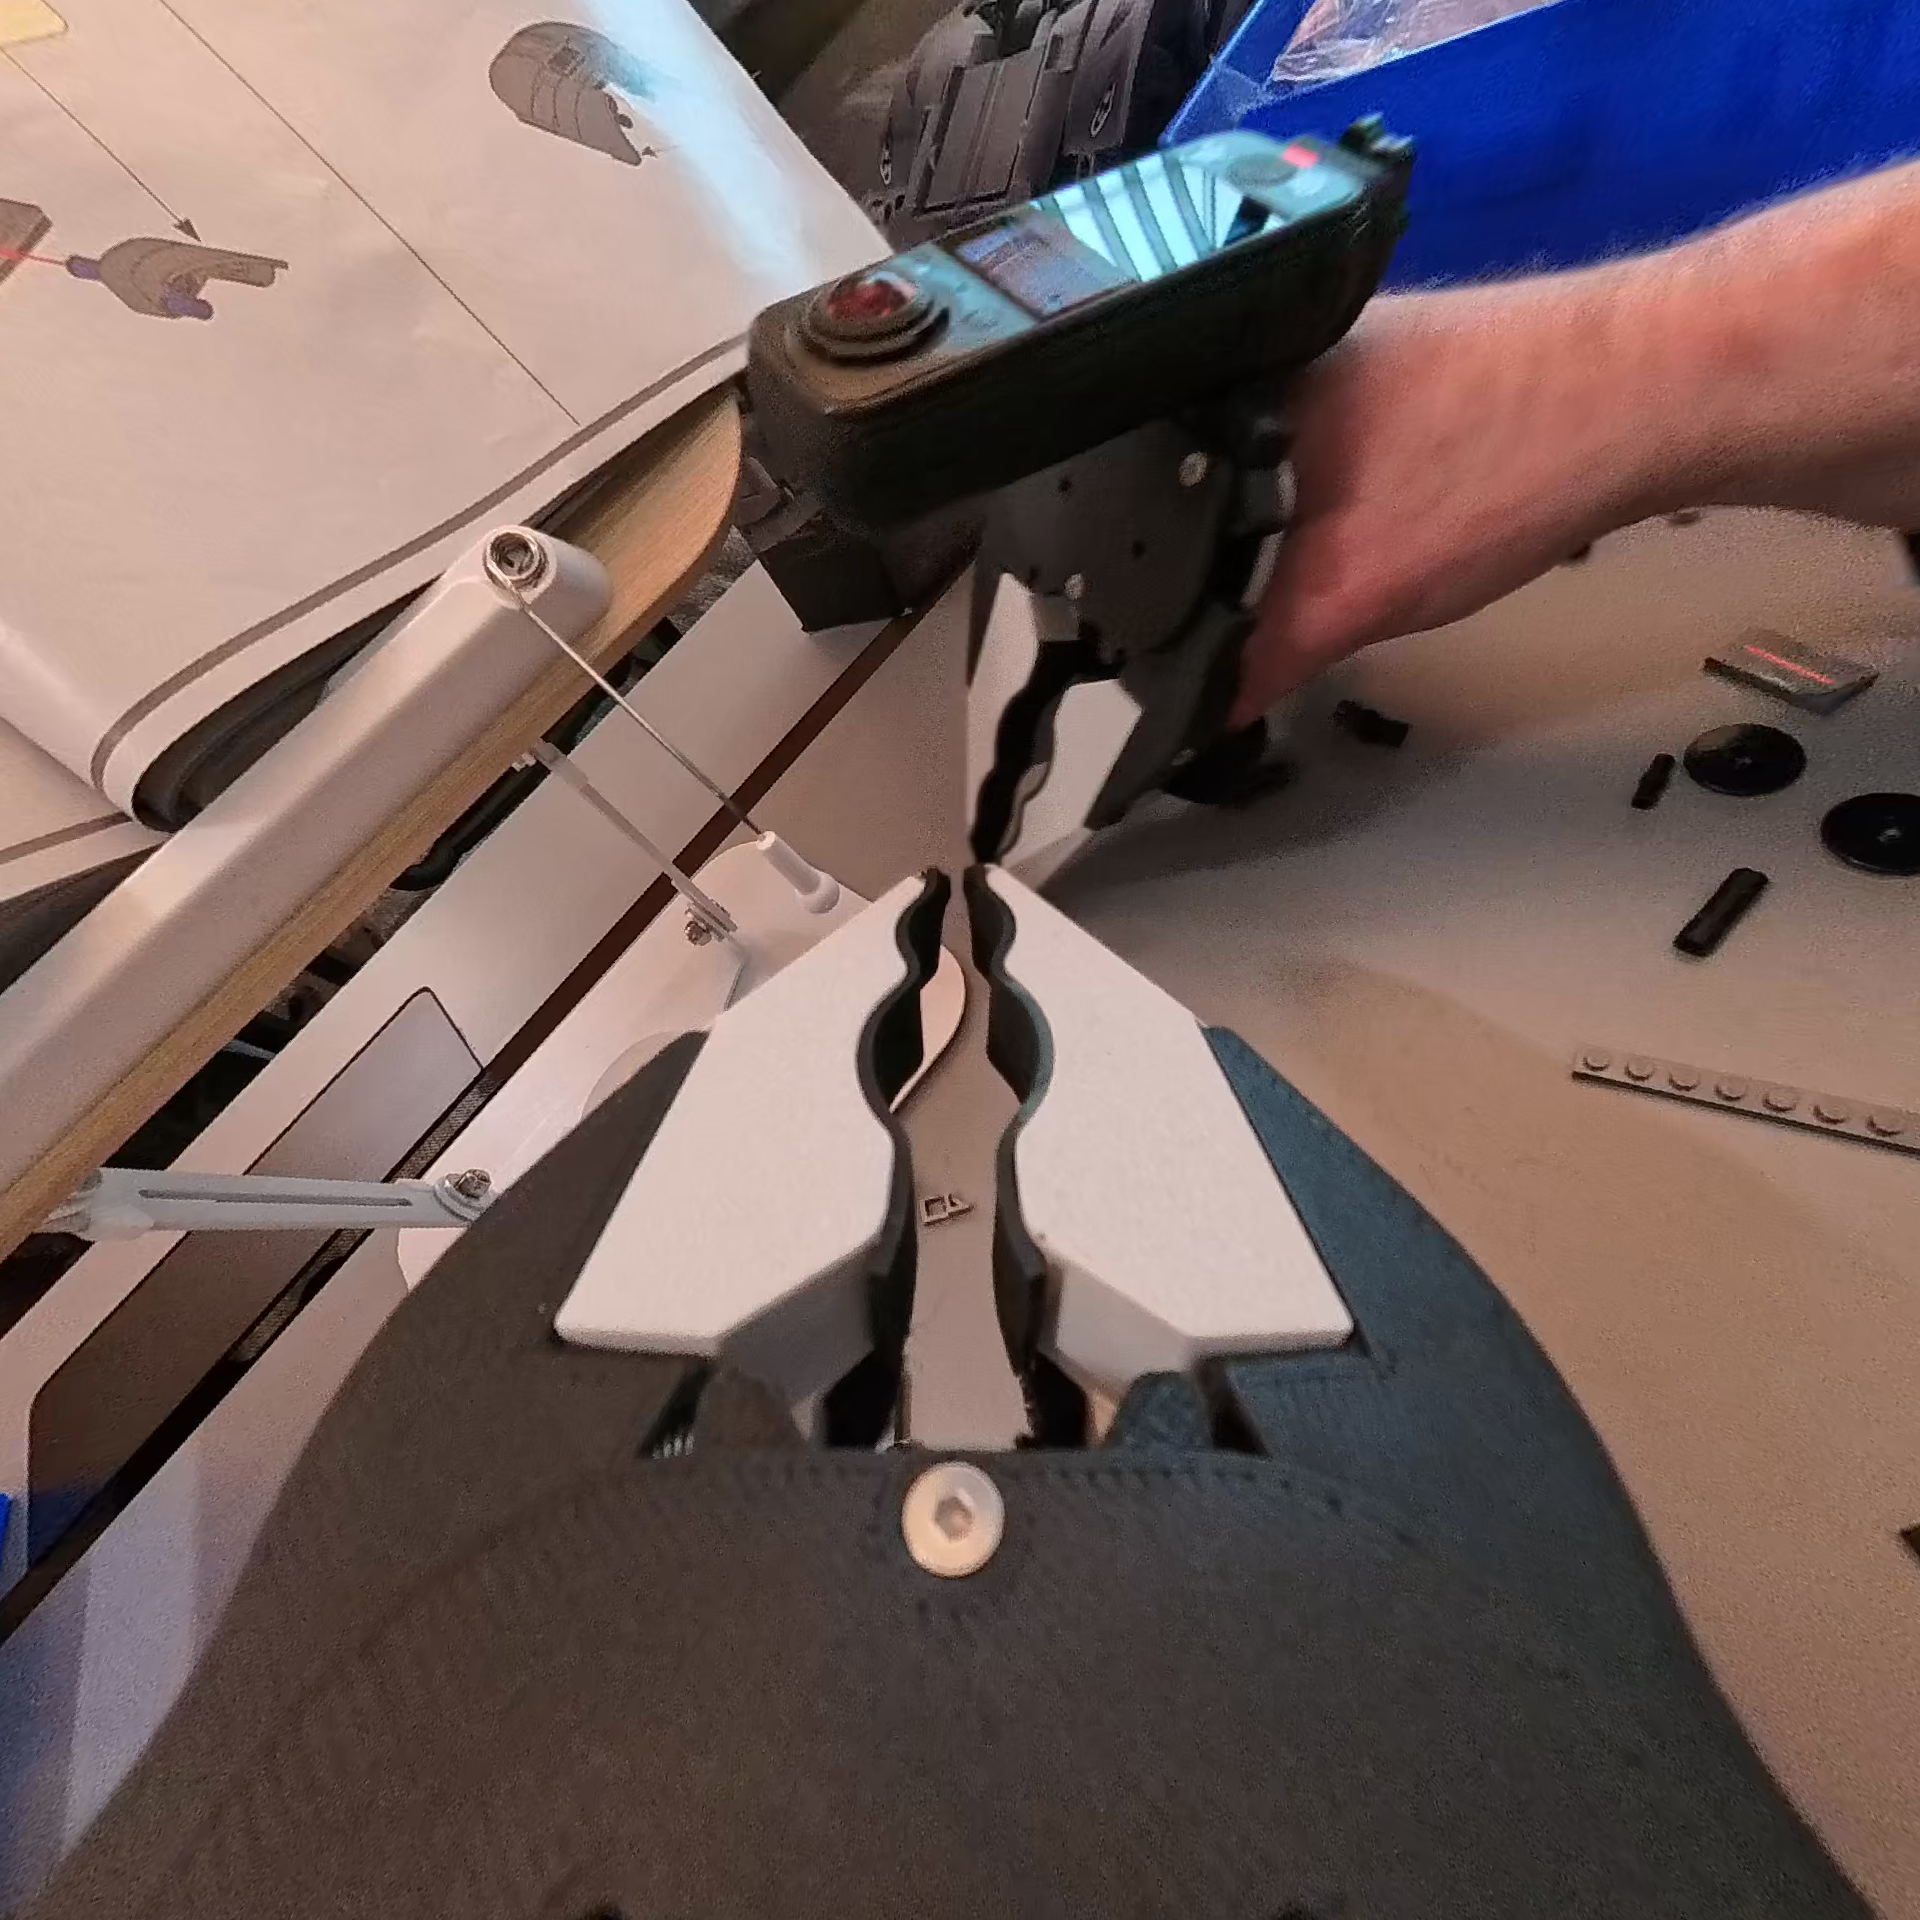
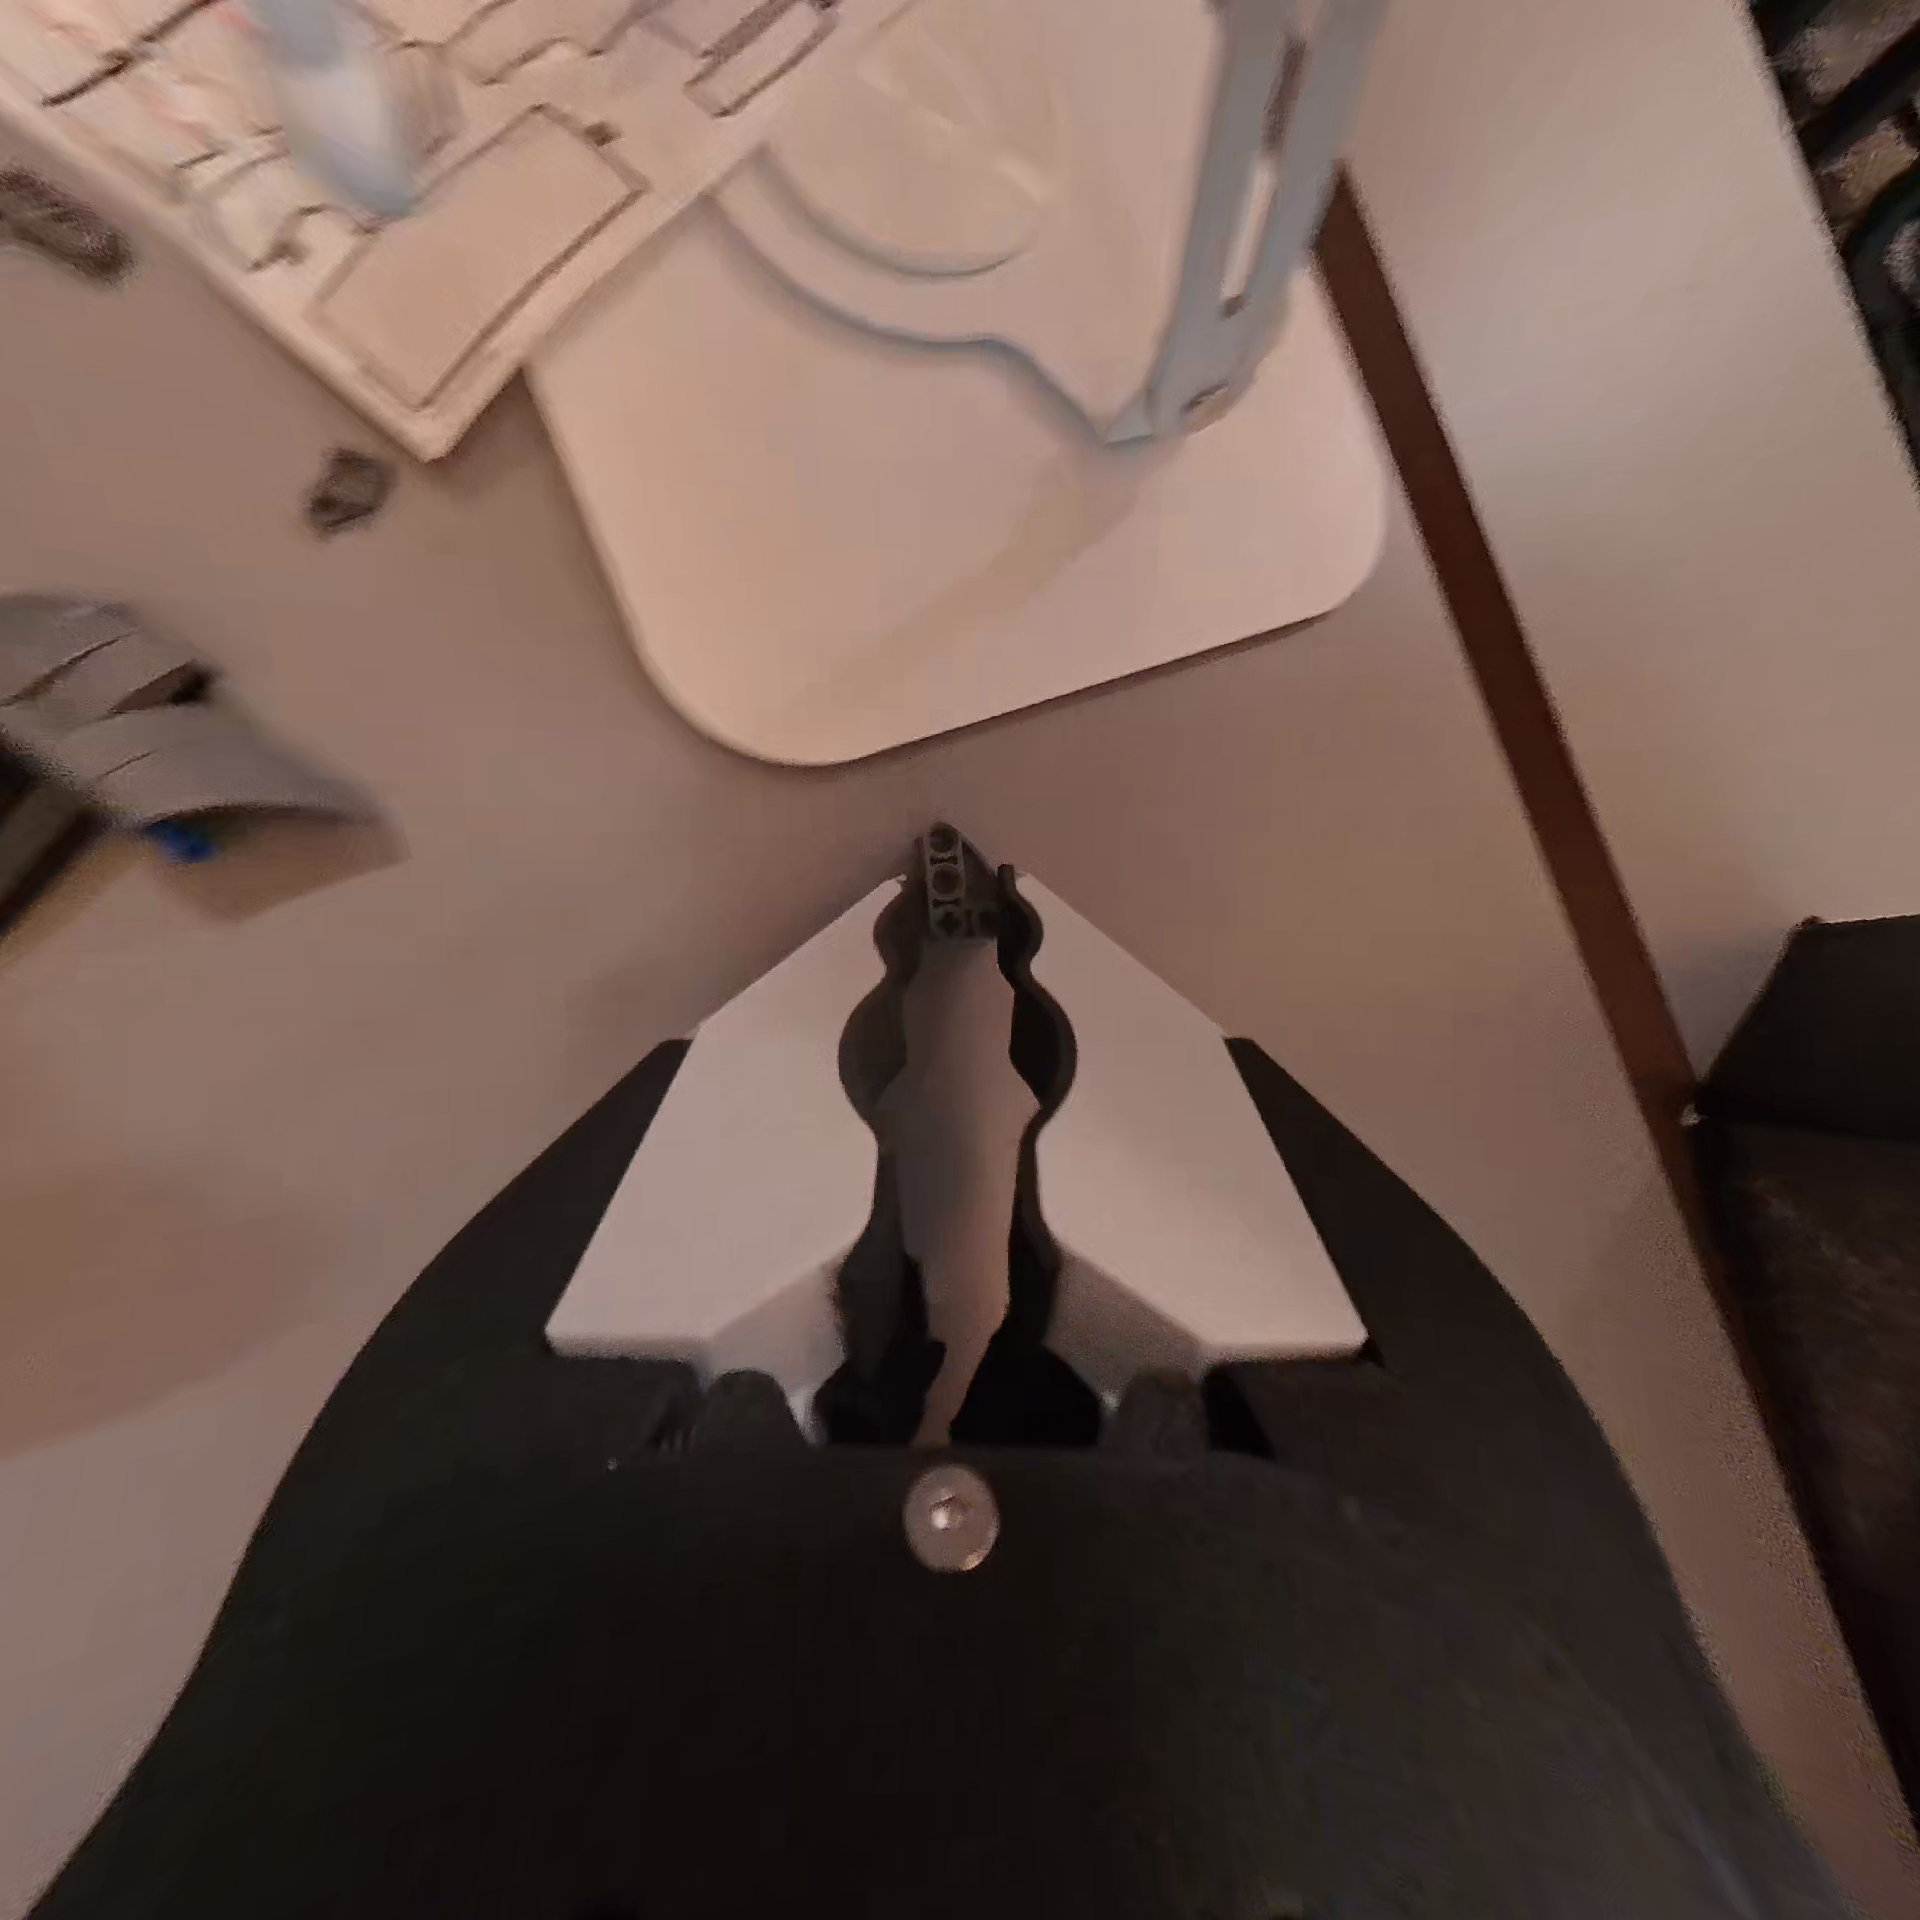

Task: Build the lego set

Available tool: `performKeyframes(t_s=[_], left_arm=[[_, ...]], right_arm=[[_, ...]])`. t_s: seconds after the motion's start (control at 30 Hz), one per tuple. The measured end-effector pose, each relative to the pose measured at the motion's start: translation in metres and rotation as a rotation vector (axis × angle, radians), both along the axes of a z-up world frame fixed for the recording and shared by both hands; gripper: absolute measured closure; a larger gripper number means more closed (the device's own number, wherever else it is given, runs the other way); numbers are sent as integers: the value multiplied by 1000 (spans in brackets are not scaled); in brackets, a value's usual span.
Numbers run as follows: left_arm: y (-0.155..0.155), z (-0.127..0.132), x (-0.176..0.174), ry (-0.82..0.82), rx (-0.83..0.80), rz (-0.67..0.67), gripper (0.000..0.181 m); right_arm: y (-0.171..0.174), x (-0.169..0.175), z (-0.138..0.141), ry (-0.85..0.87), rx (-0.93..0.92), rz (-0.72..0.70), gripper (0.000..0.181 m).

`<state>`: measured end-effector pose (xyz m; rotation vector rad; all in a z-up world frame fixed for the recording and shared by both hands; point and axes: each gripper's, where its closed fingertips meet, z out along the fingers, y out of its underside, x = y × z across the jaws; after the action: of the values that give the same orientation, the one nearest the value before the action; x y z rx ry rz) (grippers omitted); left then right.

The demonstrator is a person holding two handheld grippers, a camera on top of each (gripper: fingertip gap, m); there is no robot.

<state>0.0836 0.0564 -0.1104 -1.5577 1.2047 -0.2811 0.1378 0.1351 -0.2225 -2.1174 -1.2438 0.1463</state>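
**Two grippers tip to tip, a small grey piece in one**

Nearest our left wrist camera, the left gripper [image 1: 956,883] sits low over the pale tabletop [image 1: 1299,1039], its two white fingers drawn almost together with only a thin slit between the black wavy pads; we see nothing held in that slit. Just beyond its tips, nearly touching them, the right gripper [image 1: 987,847] points down toward it, carried by a hand [image 1: 1455,499] reaching in from the right, with a black camera body mounted on top.

From our right wrist camera, the right gripper's fingers close on a small dark grey lego piece [image 2: 948,883] with round holes along it, pinched at the very tips and poking a little past them (which piece it is we cannot say).

Farther right on the table in the left view lie loose parts: a long grey studded plate [image 1: 1745,1110], two black round discs [image 1: 1745,761], a few short black pins [image 1: 1720,912], and a small flat grey tile with red marking [image 1: 1792,670].

To the left, a white stand with thin metal rods props up a wooden board, and on it rests the open instruction booklet [image 1: 364,312]. Its white flat base [image 2: 966,499] shows just past the tips in the right view. Beyond that, at the far edge, stands a blue bin [image 1: 1610,114].
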Motion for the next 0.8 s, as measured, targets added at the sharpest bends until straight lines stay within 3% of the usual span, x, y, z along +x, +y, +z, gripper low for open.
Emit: performKeyframes(t_s=[0.23, 0.57, 0.8], left_arm=[[-1, -8, -2, 32, -34, -14, 177], [-3, -6, -5, 37, -27, -20, 177], [-5, -6, -3, 53, -17, -29, 177]], right_arm=[[-87, -20, -1, -36, -119, 171, 169], [-197, -59, -1, -46, -167, 550, 169], [-221, -71, 0, -28, -144, 698, 169]])
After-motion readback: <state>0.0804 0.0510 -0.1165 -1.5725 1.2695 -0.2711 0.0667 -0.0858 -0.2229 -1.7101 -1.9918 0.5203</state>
